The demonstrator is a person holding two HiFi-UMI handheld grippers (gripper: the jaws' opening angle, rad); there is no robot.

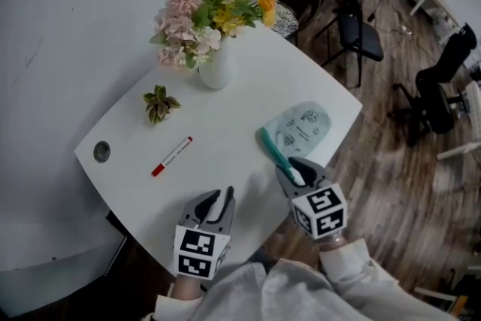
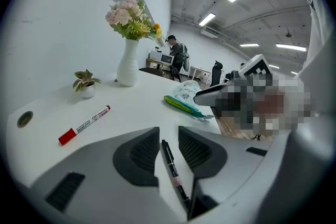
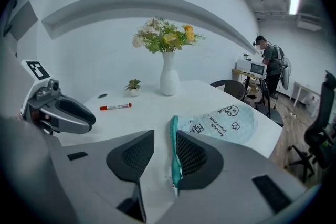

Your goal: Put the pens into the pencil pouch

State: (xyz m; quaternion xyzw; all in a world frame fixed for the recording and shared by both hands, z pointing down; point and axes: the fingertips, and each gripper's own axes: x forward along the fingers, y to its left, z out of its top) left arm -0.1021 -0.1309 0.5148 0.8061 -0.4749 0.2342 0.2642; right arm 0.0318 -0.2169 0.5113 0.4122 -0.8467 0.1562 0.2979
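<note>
A light-blue pencil pouch with a teal zipper edge lies near the table's right edge. My right gripper is at its near end. Its jaws stand open, the zipper edge running between them close to the right pad. A black pen lies on the table between the open jaws of my left gripper, and neither pad presses on it. In the head view the left gripper hides that pen. A red marker lies loose on the table left of centre.
A white vase of flowers and a small potted plant stand at the back of the white table. A round cable hole sits near the left edge. Chairs stand on the wooden floor beyond the right edge.
</note>
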